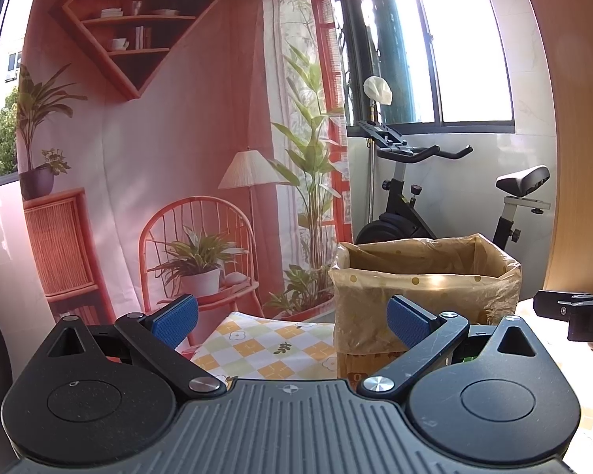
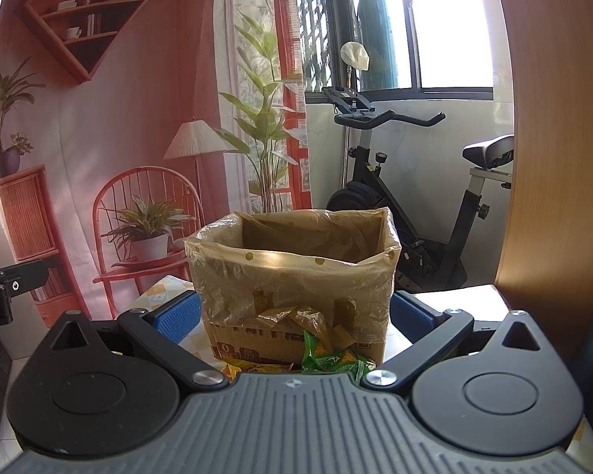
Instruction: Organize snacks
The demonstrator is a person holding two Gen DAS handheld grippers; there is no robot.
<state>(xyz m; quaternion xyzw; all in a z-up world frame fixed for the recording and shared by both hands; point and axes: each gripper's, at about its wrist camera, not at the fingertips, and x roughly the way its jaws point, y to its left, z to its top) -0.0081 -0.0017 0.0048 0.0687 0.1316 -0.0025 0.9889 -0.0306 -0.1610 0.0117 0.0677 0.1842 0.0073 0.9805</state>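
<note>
While you hold both claws level over the worktop, this is how things lie:

Left claw: your left claw [image 1: 292,320] is spread wide, its blue pads [image 1: 176,318] apart with nothing between them.
Right claw: your right claw [image 2: 294,316] is spread too, its blue pads flanking the lower part of the box [image 2: 292,272] without pinching it.
Box: a cardboard box lined with a tan dotted plastic bag stands upright at frame centre in the right wrist view, and right of centre in the left wrist view.
Snacks: a green snack packet [image 2: 328,359] and a yellow one [image 2: 233,369] lie against the box's foot, low in the frame.
Worktop: a checked yellow-and-white cloth [image 1: 269,343] covers the worktop.
Background: an exercise bike [image 2: 407,181] stands at the right, behind the box.
</note>
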